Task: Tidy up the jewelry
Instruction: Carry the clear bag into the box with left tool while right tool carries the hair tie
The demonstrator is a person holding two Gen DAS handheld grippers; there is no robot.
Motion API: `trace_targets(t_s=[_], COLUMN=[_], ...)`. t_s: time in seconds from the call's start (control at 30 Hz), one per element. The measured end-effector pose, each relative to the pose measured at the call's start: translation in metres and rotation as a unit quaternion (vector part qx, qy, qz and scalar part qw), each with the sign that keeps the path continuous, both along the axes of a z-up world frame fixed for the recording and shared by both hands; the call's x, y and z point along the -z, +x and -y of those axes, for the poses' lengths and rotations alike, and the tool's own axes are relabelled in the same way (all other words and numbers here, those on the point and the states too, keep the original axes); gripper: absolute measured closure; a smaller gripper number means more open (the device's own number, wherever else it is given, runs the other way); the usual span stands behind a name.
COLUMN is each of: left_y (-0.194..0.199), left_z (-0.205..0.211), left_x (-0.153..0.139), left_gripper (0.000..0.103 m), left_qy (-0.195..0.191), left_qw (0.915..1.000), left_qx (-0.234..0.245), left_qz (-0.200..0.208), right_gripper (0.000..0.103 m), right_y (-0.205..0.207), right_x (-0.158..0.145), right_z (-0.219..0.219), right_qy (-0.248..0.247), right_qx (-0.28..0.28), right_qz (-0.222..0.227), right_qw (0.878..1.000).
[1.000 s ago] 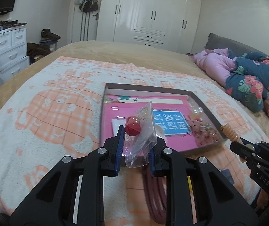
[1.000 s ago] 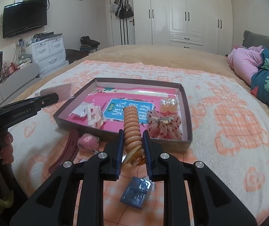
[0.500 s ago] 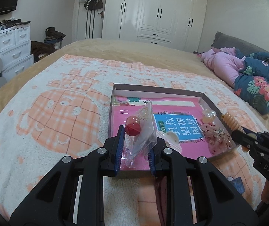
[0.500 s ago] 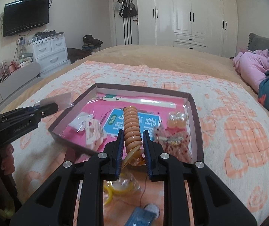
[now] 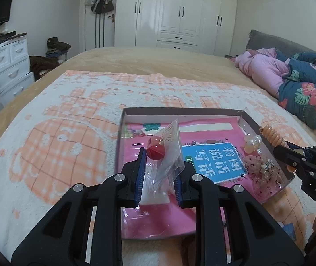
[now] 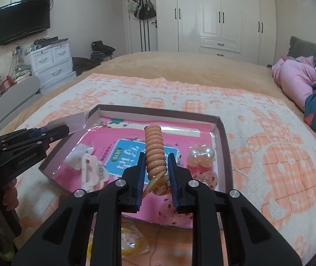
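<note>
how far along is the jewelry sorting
Done: pearl clips, a glittery pink piece and white clips lie in the box. In hand: left gripper holds a bagged red bead, right gripper a spiral hair tie. Left: yellow pieces outside the box.

Each fisheye view looks forward along its own gripper's fingers, low over the bed toward the wardrobe [image 5: 180, 13]. The left view hangs close above the tray's [image 5: 180, 111] near-left corner; the right sits perhaps slightly farther back. Both share the tray.
</note>
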State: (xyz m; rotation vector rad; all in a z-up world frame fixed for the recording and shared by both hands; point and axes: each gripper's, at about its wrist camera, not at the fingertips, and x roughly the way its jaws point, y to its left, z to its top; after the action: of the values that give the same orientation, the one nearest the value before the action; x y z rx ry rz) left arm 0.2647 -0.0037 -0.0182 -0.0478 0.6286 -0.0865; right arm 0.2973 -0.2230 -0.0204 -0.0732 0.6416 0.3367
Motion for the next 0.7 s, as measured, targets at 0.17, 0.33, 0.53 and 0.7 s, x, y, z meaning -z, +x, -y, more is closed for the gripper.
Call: trace_targets(t_s=[0.17, 0.33, 0.53, 0.7], left_y=[0.013, 0.022, 0.037, 0.045], left_z=[0.011, 0.018, 0.022, 0.026], left_x=[0.006, 0.013, 0.017, 0.02], left_gripper=[0.088, 0.087, 0.087, 0.087], left_qy=[0.008, 0.017, 0.026, 0.029], left_qw=[0.9998, 0.9993, 0.9988, 0.9982], left_qx=[0.017, 0.028, 0.034, 0.042], left_qz=[-0.008, -0.017, -0.023, -0.03], right_gripper=[0.083, 0.083, 0.083, 0.083], right_y=[0.012, 0.023, 0.032, 0.04], right_x=[0.006, 0.014, 0.021, 0.031], right_z=[0.012, 0.018, 0.02, 0.02], right_qy=[-0.001, -0.011, -0.02, -0.019], right_qx=[0.016, 0.024, 0.026, 0.024], right_qz=[-0.015, -0.031, -0.043, -0.064], right_qw=[1.0, 0.999, 0.999, 0.997])
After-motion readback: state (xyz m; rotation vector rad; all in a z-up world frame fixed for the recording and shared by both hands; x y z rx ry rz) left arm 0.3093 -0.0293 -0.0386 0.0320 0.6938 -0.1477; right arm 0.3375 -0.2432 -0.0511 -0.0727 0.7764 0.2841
